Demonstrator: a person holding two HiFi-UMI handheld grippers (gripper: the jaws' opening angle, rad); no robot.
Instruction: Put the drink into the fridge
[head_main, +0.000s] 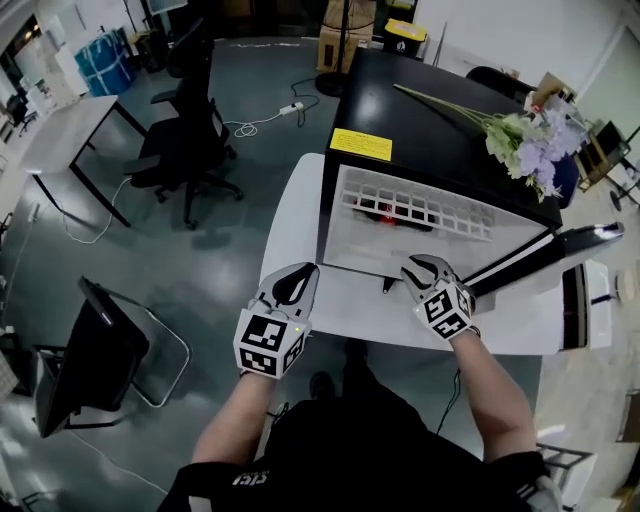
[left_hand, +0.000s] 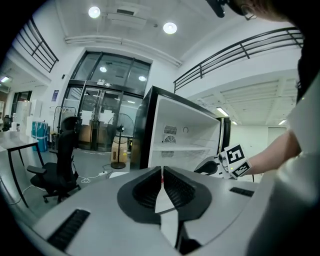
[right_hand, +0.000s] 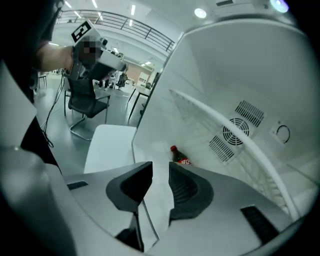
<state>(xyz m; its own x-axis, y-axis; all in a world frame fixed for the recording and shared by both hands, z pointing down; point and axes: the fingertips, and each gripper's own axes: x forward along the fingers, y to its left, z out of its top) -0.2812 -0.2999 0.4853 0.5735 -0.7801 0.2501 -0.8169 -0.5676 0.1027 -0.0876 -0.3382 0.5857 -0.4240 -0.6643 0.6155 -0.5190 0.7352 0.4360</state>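
The right gripper (right_hand: 160, 172) is at the mouth of the open fridge (head_main: 420, 130), its jaws at a narrow gap with nothing but air between the pads. The drink (right_hand: 179, 156), a dark bottle with a red cap and red label, sits inside the fridge just ahead of that claw's tips and a shade toward its right-hand jaw, not touching either pad. From the head view the drink (head_main: 385, 212) is only a red glint under the white wire shelf (head_main: 420, 205), beyond and slightly left of the right gripper (head_main: 412, 268); upright or lying, it is hard to say. Well off to that claw's left, the left gripper (left_hand: 162, 170) hovers over the white table (head_main: 300, 200), jaw tips pressed together and holding nothing.
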